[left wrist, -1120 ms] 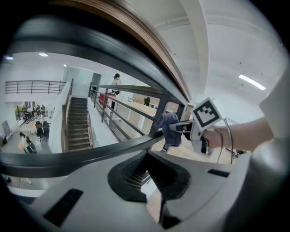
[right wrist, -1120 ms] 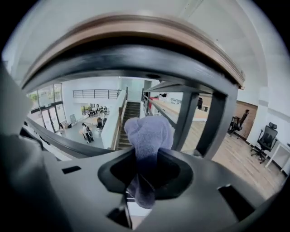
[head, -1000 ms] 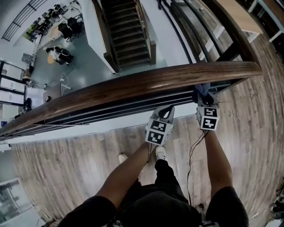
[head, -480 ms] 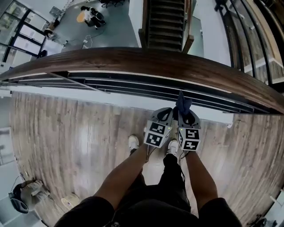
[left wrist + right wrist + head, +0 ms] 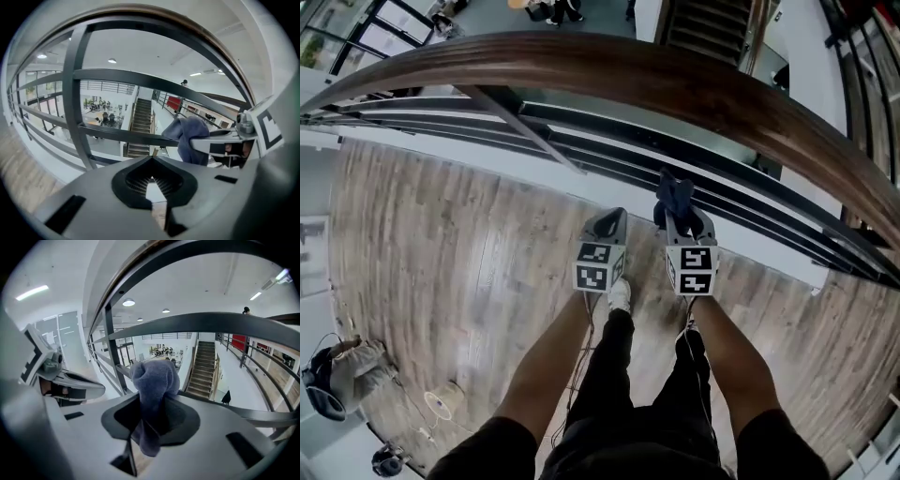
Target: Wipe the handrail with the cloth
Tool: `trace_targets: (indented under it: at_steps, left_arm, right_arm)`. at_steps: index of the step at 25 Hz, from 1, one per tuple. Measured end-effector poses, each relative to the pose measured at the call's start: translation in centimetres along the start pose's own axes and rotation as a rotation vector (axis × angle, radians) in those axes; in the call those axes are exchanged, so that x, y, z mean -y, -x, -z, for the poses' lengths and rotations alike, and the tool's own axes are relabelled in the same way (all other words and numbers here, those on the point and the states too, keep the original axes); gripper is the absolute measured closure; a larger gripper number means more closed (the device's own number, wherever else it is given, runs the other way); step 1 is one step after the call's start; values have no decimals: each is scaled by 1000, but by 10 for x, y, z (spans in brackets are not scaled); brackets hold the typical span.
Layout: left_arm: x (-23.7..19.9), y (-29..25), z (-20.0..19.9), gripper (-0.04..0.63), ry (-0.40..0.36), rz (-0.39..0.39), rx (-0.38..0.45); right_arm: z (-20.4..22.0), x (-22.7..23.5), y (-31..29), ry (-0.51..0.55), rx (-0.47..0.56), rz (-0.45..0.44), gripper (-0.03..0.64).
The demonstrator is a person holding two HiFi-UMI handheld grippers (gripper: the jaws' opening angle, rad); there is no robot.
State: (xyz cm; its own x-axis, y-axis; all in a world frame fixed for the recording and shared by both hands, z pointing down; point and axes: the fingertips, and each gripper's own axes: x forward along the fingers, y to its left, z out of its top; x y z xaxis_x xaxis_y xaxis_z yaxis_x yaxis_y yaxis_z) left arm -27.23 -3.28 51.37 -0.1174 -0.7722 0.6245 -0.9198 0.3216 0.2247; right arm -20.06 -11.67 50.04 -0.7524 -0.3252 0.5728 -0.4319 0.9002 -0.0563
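An upper gallery looks over a bright atrium, with a staircase [image 5: 705, 26] dropping to the level below and a pale wood plank floor [image 5: 459, 244] underfoot. Across the head view arcs the wooden handrail [image 5: 675, 86], broad, dark and polished, with grey metal bars [image 5: 609, 150] running beneath it.

The right gripper [image 5: 677, 214] is clamped on the blue-grey cloth [image 5: 154, 380], pinching it near its middle so a bunched head stands above the jaws and a short tail hangs below. The cloth sits low, in front of the metal bars and apart from the wooden rail. The left gripper [image 5: 152, 186] is just beside the right – its jaws are together with nothing between them.

The cloth looks soft, light and limp, likely to fold under any pressure, so the bunched head is probably the part to press on the rail. The mid-cloth pinch seems right for that – a hold nearer an edge would leave it flopping.
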Motion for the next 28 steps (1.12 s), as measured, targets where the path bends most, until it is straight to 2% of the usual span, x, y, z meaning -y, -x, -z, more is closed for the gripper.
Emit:
trace_targets:
  at_steps: [5, 9, 13, 18, 21, 28]
  left_arm:
    - [-107, 12, -22, 597, 29, -95, 63]
    - [-165, 14, -45, 597, 46, -76, 95]
    - [-206, 18, -65, 597, 48, -94, 130]
    - [-231, 16, -74, 597, 51, -110, 154]
    - [-240, 16, -65, 597, 71, -124, 149]
    - [-240, 21, -45, 597, 67, -120, 117]
  right_arm:
    - [-44, -61, -81, -65, 53, -41, 514]
    - [-77, -98, -134, -48, 69, -59, 514]
    - [-104, -134, -177, -39, 64, -85, 514]
    - [-116, -168, -224, -25, 49, -107, 514]
    - [-115, -183, -246, 1, 38, -118, 514]
    - [-121, -189, -264, 37, -25, -81, 514]
